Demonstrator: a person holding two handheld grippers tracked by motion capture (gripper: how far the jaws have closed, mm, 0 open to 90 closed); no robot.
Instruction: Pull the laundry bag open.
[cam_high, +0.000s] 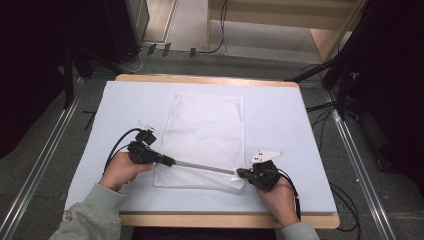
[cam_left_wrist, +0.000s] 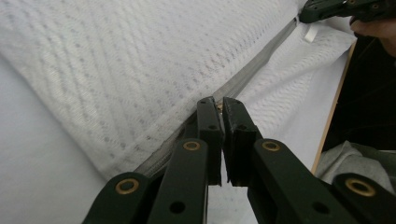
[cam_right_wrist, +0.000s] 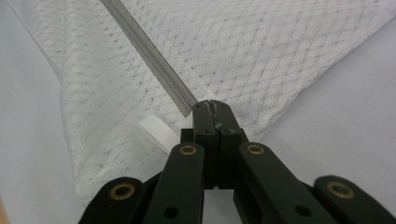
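Looking down from the high view, a white mesh laundry bag (cam_high: 205, 135) lies flat on the pale blue-white table cover (cam_high: 280, 115), roughly in the middle and a bit toward the person's side. Its grey zipper (cam_high: 205, 167) runs along the near edge, pulled taut between the two claws.

Left gripper (cam_high: 170, 161) sits at the bag's near left corner, and in the left gripper view its black jaws are pinched together on the zipper (cam_left_wrist: 252, 70), with what looks like the small slider caught right at the tips, though it's too tiny to be sure. Right gripper (cam_high: 240, 173) is at the near right corner; in the right gripper view its jaws are clamped tight on the end of the zipper (cam_right_wrist: 149, 56), mesh (cam_right_wrist: 280, 56) spreading out behind. A little white fabric loop (cam_right_wrist: 156, 130) pokes out just beside those jaws on the left.

Both hands (cam_high: 125, 170) rest low on the cover, grey sleeves (cam_high: 90, 215) coming in from the bottom.
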